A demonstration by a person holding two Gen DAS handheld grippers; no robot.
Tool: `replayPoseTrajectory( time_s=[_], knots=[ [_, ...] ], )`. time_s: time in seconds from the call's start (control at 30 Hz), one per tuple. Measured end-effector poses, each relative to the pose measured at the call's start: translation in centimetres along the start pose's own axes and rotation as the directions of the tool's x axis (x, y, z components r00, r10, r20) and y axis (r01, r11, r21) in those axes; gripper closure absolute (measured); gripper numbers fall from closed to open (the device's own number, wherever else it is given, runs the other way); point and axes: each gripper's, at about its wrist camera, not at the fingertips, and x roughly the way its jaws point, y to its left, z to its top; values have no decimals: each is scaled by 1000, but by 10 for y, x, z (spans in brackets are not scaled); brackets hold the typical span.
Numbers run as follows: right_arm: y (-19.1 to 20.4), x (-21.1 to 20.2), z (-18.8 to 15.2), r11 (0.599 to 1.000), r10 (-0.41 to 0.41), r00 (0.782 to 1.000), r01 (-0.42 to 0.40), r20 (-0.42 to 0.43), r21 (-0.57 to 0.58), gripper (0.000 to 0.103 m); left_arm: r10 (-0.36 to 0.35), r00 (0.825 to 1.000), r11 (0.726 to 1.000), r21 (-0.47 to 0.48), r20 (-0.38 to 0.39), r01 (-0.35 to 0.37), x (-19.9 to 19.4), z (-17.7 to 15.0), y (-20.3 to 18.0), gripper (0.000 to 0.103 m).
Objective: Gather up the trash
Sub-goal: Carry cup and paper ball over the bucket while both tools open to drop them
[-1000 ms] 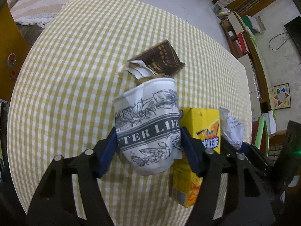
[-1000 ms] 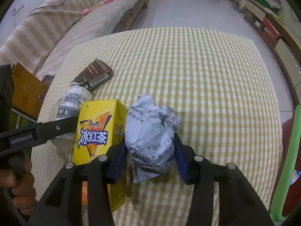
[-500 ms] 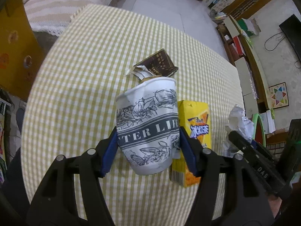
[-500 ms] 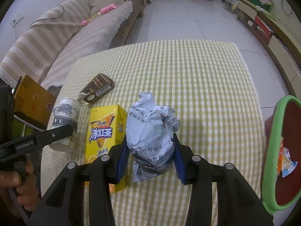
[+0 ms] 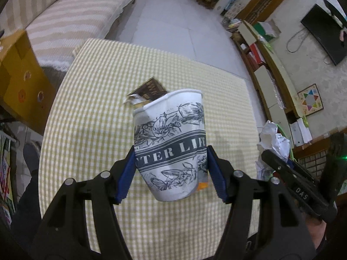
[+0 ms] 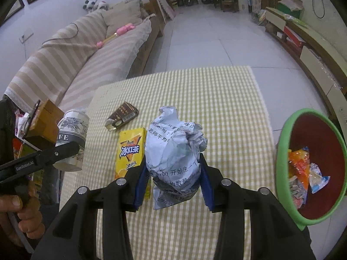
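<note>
The cup [image 5: 171,143] hid nearly all of the yellow carton [image 5: 203,186] and a corner of the brown packet [image 5: 147,90] in the left view. The bin [image 6: 288,134] ran off the right view's edge. Small print on the crumpled paper [image 6: 173,149] was unreadable.

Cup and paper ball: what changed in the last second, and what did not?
Both went up off the table: the left gripper lifted the cup, the right gripper lifted the paper ball, and the bin came into view. Both grips stayed shut; the juice box and brown packet stayed put.
</note>
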Motion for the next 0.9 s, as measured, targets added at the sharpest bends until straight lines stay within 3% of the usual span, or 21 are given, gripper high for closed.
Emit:
replayPoseTrajectory(
  time_s=[0.47,0.9],
  knots=[
    [-56,-54,-5,996,-50,996,43,80,84,63,-66,998,987,146,9,64,-1,0,-92,43],
    [-149,-94,-16,969,-125,985,96,116,227,63,-122,991,948,287,-57,133,35,-6,-186,43]
  ],
)
